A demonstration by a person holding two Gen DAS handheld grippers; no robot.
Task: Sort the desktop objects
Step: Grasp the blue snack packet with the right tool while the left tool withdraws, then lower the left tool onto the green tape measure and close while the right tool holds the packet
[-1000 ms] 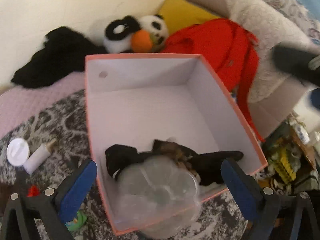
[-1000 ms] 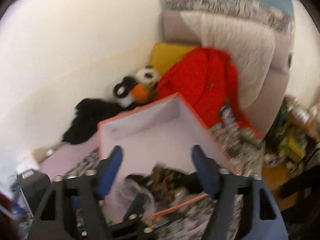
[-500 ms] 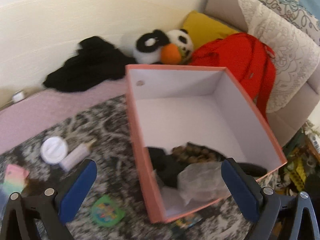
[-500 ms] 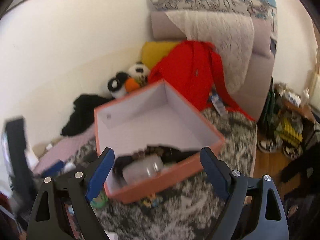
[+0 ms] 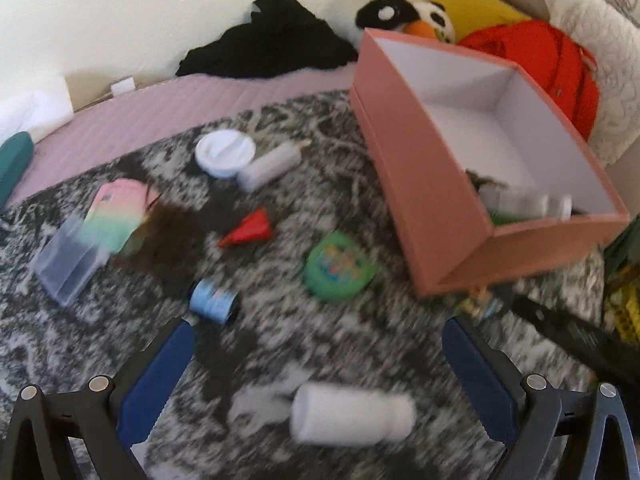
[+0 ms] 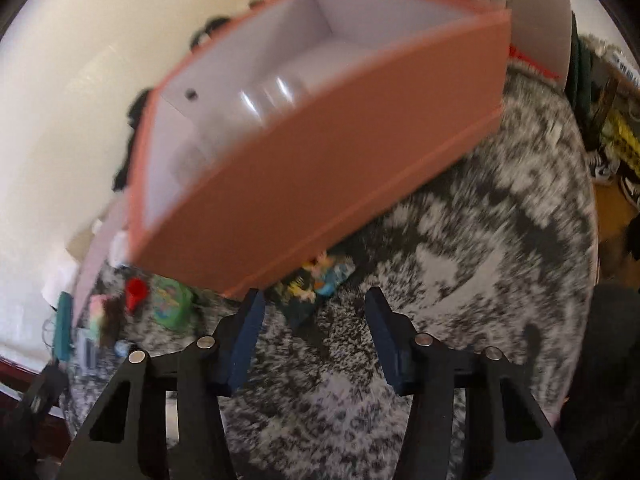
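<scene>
The left gripper is seen with its blue-padded fingers spread wide apart and nothing between them, above a black-and-white patterned blanket. Just ahead of the fingers, a white plastic bottle is lying on its side. Further off, a small blue cylinder, a round green case, a red paper cone, a pastel rainbow-coloured phone case, a clear plastic box, a white round lid and a pale tube are scattered on the blanket. A pink cardboard box with a white interior is standing to the right, with a clear plastic container inside its near corner. The right gripper is held with fingers apart and empty, close to the box's outer wall; a colourful printed packet is lying just beside the box's lower edge.
</scene>
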